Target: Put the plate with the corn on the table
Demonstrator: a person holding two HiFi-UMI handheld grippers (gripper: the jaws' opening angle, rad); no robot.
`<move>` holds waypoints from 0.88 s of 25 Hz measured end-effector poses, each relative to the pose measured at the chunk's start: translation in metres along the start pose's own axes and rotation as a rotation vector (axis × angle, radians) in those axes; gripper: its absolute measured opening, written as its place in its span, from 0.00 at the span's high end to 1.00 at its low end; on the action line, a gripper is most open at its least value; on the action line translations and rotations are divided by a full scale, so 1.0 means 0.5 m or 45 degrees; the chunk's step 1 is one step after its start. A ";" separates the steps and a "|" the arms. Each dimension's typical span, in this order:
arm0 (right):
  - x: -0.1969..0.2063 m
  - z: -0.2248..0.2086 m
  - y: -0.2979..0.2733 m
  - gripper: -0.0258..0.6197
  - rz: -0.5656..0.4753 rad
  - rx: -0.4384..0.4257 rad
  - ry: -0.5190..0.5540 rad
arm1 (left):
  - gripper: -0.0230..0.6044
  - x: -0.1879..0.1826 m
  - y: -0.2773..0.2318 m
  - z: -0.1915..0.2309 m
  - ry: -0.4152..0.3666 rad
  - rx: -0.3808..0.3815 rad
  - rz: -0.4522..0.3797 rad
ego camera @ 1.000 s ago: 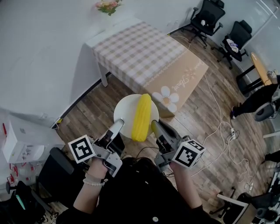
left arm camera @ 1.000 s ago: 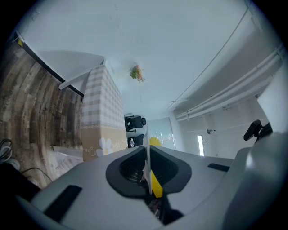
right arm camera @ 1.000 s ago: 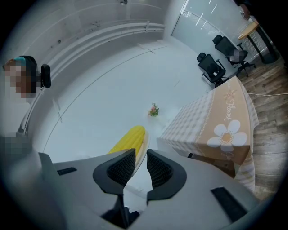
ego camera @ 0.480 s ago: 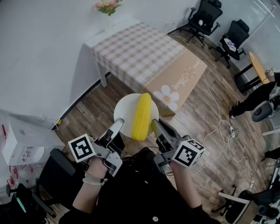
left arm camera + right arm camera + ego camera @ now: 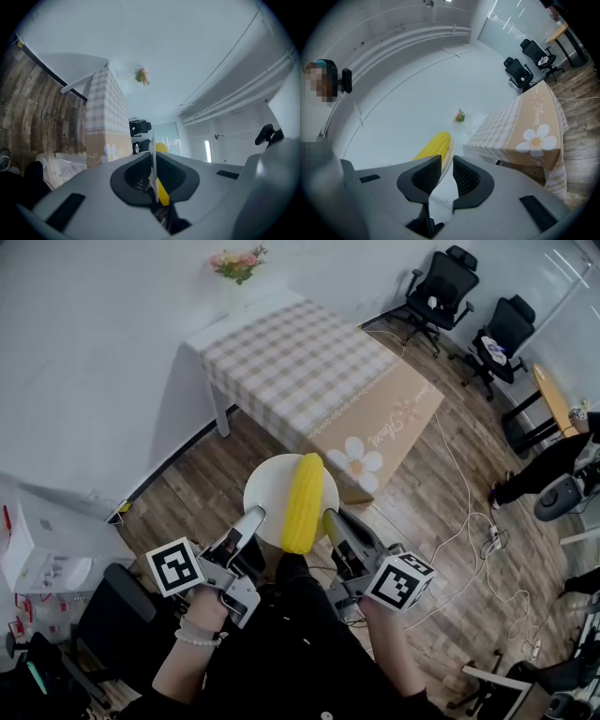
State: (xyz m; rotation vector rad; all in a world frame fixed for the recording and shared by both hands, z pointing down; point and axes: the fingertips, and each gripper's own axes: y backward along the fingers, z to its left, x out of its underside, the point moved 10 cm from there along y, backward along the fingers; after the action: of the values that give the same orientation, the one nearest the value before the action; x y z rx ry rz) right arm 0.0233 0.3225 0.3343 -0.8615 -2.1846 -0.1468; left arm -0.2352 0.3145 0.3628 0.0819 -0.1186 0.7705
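A white plate (image 5: 262, 487) with a yellow corn cob (image 5: 302, 502) lying on it hangs in the air over the wooden floor, short of the table (image 5: 300, 357) with its checked cloth. My left gripper (image 5: 255, 518) is shut on the plate's near left rim. On the near right rim my right gripper (image 5: 330, 519) is shut as well. The left gripper view shows the plate (image 5: 153, 154) edge-on between the jaws with the corn (image 5: 162, 191) behind. The plate's rim (image 5: 448, 159) and the corn (image 5: 432, 145) also show in the right gripper view.
A flower vase (image 5: 237, 268) stands at the table's far corner by the wall. Black office chairs (image 5: 439, 285) are at the back right. Cables (image 5: 469, 512) run across the floor. A white box (image 5: 42, 545) sits at the left. A person (image 5: 544, 465) is at the right edge.
The plate with the corn and both grippers have shifted slightly down and toward me in the head view. The table now sits a little farther right and lower. Both grips are unchanged.
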 end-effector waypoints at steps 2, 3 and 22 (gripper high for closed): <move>-0.004 -0.007 -0.008 0.80 0.000 -0.007 -0.001 | 0.92 -0.005 -0.007 0.001 -0.009 0.000 -0.004; -0.006 -0.011 -0.012 0.80 0.001 -0.009 -0.003 | 0.92 -0.007 -0.010 0.002 -0.011 -0.002 -0.005; -0.104 -0.093 -0.133 0.80 0.048 -0.023 -0.028 | 0.92 -0.102 -0.140 0.025 -0.012 -0.026 -0.028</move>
State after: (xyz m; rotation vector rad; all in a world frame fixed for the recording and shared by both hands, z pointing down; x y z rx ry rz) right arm 0.0352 0.2271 0.3412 -0.9172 -2.1889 -0.1393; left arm -0.2236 0.2279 0.3659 0.0676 -0.1341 0.7471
